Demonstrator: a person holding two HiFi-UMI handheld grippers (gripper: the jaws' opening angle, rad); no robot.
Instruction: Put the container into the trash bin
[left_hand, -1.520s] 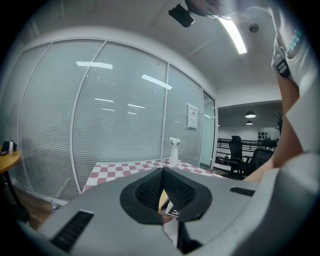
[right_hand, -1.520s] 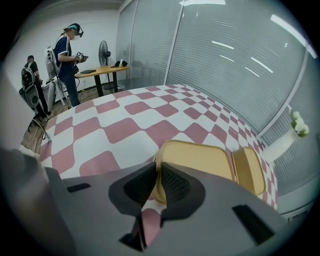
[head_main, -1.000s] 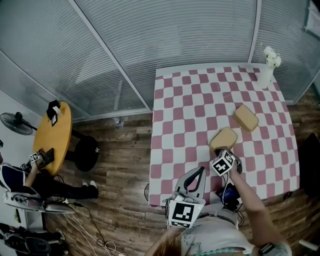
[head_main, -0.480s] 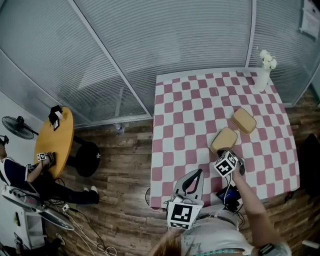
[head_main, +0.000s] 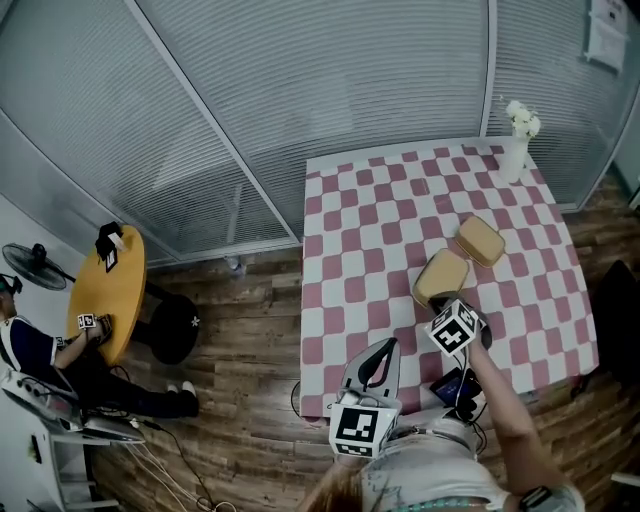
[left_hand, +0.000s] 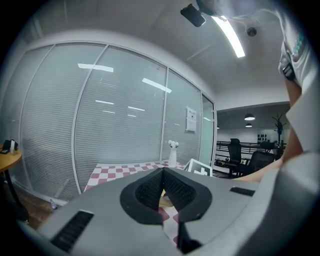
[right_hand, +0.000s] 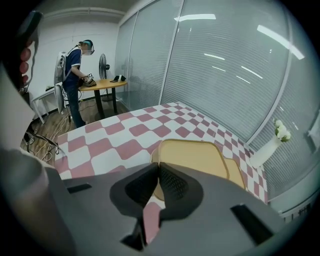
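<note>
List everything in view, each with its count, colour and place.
checked table: one, pink and white, centre right
near container: one, tan, near right part of the checked table, edge gripped
far container: one, tan, on the checked table just beyond the first
vase: one, white, far right corner of the checked table
flowers: one bunch, white, in the vase
round table: one, yellow, far left
stool: one, black, beside the round table
fan: one, black, left edge
person: one, dark top, at the round table
wooden floor: brown, around both tables
left hand-held gripper: grey, shut, empty
right hand-held gripper: grey, shut on the near container
</note>
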